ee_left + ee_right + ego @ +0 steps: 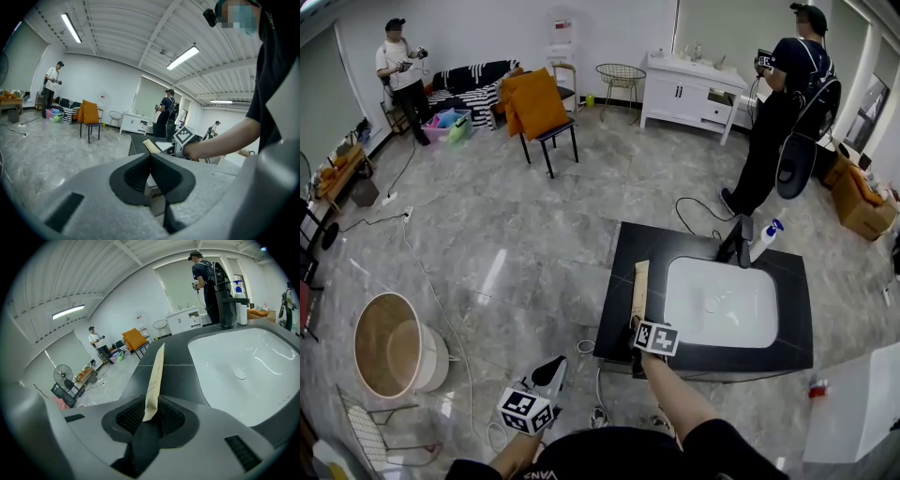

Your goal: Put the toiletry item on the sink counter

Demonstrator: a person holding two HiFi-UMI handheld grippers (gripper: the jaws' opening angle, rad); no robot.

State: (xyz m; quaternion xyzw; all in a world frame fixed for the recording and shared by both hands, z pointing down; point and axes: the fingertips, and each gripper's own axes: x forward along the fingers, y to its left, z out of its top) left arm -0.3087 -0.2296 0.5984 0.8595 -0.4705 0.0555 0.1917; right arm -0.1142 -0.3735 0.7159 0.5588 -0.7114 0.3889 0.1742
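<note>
Toiletry item (639, 286): I count one, a long flat tan package lying on the black sink counter (623, 246), just left of the basin (722, 302).

From the left of my head view I see one round tub (389, 345) on the floor and one person (401, 75) by the far wall. There is also one chair (546, 127) draped in orange.

My left gripper (551, 373) hangs low, off the counter. Its own view shows the two jaws pressed together with nothing between them (151, 164).

My right gripper (636, 325) sits at the near end of the package. In its own view the package (156, 376) stands edge-on between the two pads. They are parted a little and flank it loosely (151, 412).

Further right I have one white basin, one dark faucet (741, 242) and one spray bottle (766, 239) touching it. A second person (778, 122) stands beyond the counter, and one white cabinet (689, 89) is against the wall.

From the head view the marker cubes cover both grippers' jaws. The print on the package is too small for me to read, and I can't tell what it contains.
</note>
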